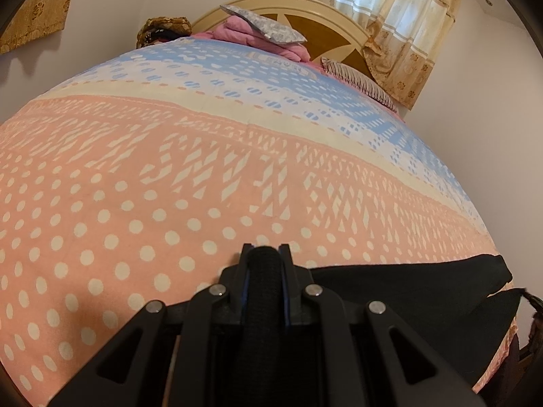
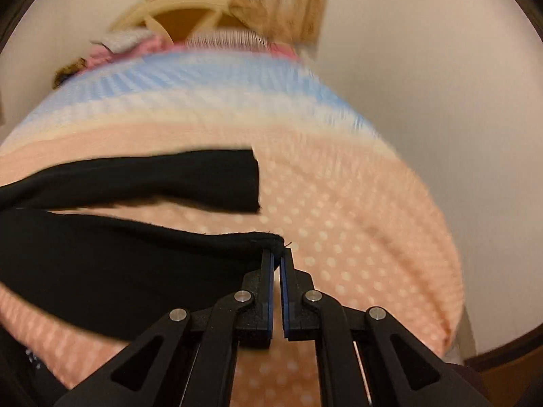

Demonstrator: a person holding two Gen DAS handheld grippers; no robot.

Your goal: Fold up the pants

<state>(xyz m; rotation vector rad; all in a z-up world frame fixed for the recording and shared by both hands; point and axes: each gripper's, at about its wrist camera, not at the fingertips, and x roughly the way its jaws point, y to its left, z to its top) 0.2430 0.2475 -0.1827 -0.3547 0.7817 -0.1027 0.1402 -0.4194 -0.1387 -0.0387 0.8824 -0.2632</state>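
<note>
Black pants [image 2: 112, 264] lie on a bed with a pink dotted sheet [image 2: 356, 230]. In the right wrist view one leg [image 2: 190, 179] stretches across farther away, the other leg's hem corner is pinched in my right gripper [image 2: 279, 252], which is shut on it just above the sheet. In the left wrist view my left gripper [image 1: 265, 249] is shut on a thick rolled band of the black pants [image 1: 407, 291], and the rest of the cloth trails off to the right at the bed's near edge. The right wrist view is blurred by motion.
The bed sheet [image 1: 169, 186] turns blue and white farther off. Pink bedding and a grey pillow [image 1: 264, 27] are piled at the cream headboard [image 1: 319, 13]. A striped pillow [image 1: 359, 81] lies at the right. A curtain [image 1: 400, 17] hangs behind. Walls flank the bed.
</note>
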